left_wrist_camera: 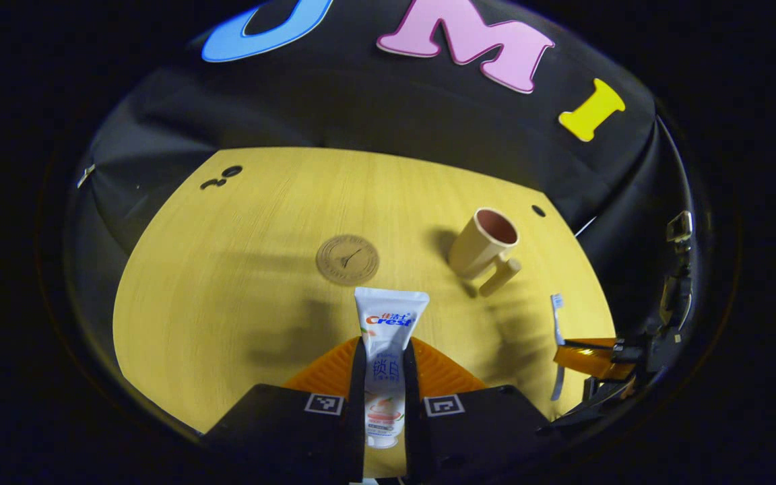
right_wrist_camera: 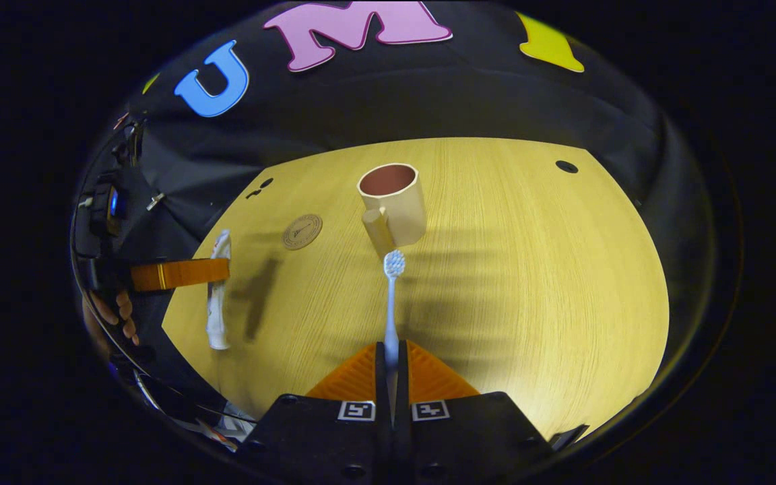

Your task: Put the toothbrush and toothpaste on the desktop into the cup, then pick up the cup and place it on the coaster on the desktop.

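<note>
Aloft, left hand-held gripper point(left_wrist_camera: 384, 367) clamps toothpaste point(left_wrist_camera: 388, 350); right hand-held gripper point(right_wrist_camera: 392, 367) clamps toothbrush point(right_wrist_camera: 392, 303).

Count: 1 cup point(right_wrist_camera: 393, 202), 1 toothbrush point(right_wrist_camera: 392, 303), 1 toothpaste tube point(left_wrist_camera: 386, 364), 1 round coaster point(left_wrist_camera: 347, 259). 2 grippers: left point(left_wrist_camera: 385, 350) & right point(right_wrist_camera: 392, 364). 1 table point(right_wrist_camera: 529, 283). Small dark holes in the table top: approx. 4, maybe more, since the far-left ones look bunched up & blurry.
</note>
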Demonstrator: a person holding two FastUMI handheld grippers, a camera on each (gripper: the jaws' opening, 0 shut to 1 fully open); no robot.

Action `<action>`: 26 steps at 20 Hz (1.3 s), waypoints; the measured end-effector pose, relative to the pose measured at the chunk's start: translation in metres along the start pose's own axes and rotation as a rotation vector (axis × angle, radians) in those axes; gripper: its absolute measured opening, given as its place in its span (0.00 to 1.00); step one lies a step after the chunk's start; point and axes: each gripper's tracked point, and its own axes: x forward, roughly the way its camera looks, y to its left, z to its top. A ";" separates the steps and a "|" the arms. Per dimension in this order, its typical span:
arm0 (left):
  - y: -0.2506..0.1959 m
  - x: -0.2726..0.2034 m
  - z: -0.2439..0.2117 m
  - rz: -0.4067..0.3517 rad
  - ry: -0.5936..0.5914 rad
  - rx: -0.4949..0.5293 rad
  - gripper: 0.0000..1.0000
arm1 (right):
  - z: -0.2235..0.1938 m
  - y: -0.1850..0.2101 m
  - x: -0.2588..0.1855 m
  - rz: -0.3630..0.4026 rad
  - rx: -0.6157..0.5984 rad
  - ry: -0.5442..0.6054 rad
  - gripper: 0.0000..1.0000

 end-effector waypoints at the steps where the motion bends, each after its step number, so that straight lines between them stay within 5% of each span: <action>1: -0.011 -0.003 0.012 -0.026 -0.037 -0.005 0.29 | 0.005 -0.001 -0.002 -0.002 0.012 -0.011 0.05; 14: -0.128 0.024 0.155 -0.254 -0.325 0.071 0.29 | 0.056 -0.037 -0.025 -0.028 0.081 -0.132 0.05; 26: -0.157 0.100 0.200 -0.358 -0.471 0.076 0.34 | 0.088 -0.062 -0.017 -0.037 0.060 -0.175 0.05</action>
